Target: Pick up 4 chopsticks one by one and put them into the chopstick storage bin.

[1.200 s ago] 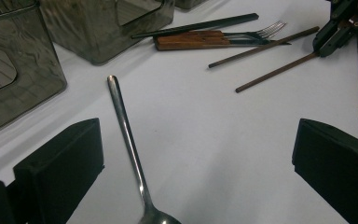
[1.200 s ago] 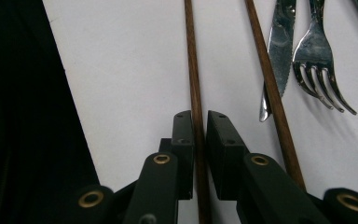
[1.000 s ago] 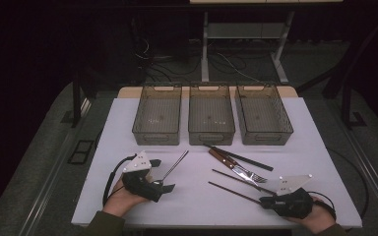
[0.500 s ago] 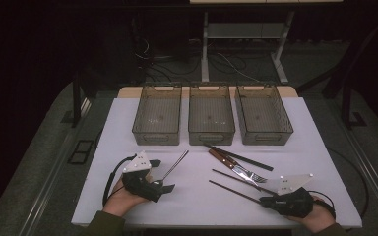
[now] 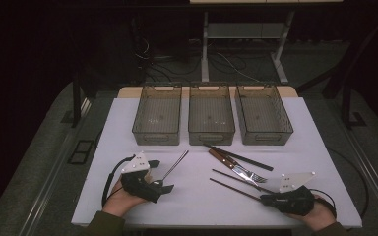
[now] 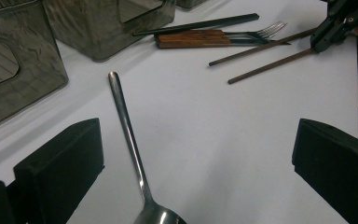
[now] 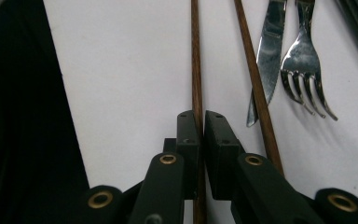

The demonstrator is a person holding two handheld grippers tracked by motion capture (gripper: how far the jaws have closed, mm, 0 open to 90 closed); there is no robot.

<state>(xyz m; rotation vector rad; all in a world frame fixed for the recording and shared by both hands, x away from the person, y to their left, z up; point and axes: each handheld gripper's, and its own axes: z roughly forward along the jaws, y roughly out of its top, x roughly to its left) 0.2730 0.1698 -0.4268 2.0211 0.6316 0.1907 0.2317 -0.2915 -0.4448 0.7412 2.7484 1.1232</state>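
My right gripper (image 7: 200, 116) is shut on a thin brown chopstick (image 7: 196, 56) that lies on the white table; in the high view that gripper (image 5: 268, 197) rests at the front right, holding the chopstick (image 5: 234, 188) by its near end. A second brown chopstick (image 7: 254, 79) lies just beside it. My left gripper (image 5: 163, 186) sits at the front left with its jaws wide open on either side of a steel spoon (image 6: 129, 135), whose bowl is nearest me. The pads do not touch the spoon (image 5: 174, 165).
Three clear plastic bins (image 5: 157, 115) (image 5: 210, 114) (image 5: 263, 115) stand in a row at the back of the table. A wood-handled knife (image 5: 225, 161) and fork (image 5: 248, 173) and a pair of black chopsticks (image 5: 241, 157) lie in the middle.
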